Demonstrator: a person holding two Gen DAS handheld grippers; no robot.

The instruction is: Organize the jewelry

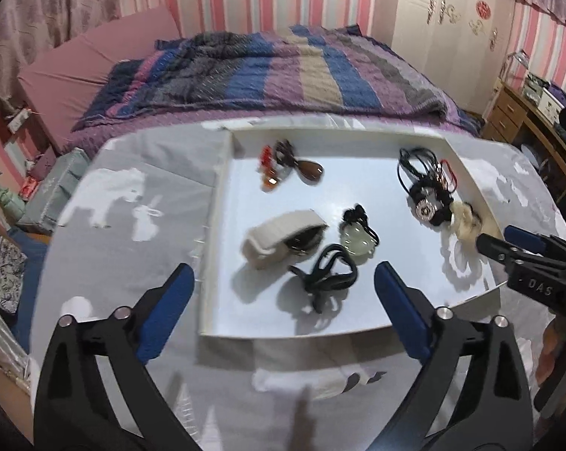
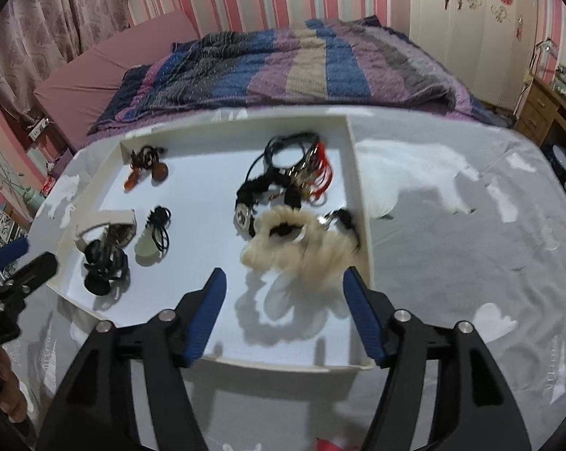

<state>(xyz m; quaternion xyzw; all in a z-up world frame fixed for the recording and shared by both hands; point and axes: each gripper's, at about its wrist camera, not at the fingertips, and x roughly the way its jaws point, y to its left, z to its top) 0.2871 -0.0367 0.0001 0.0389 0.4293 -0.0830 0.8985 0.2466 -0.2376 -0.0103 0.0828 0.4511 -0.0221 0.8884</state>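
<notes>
A white tray (image 1: 217, 225) lies on a grey printed cloth. In it are an amber pendant on cords (image 1: 301, 167), a cream band (image 1: 279, 236), a pale jade pendant (image 1: 358, 242), a black cord (image 1: 328, 274) and a black bundle with red loops (image 1: 429, 191). My left gripper (image 1: 283, 278) is open above the tray's near edge, and the black cord lies just past its tips. My right gripper (image 2: 284, 282) is open and holds nothing. A cream fluffy piece (image 2: 301, 251) lies just beyond its tips, near the tray's right wall (image 2: 361, 195). Each gripper also shows at the edge of the other's view, the right gripper (image 1: 508, 242) and the left gripper (image 2: 23, 259).
The grey cloth with white animal prints (image 1: 132, 206) covers the table around the tray. Behind it stands a bed with a striped quilt (image 1: 283, 75). A wooden desk (image 1: 519, 120) is at the far right. A hand (image 1: 549, 345) holds the right gripper.
</notes>
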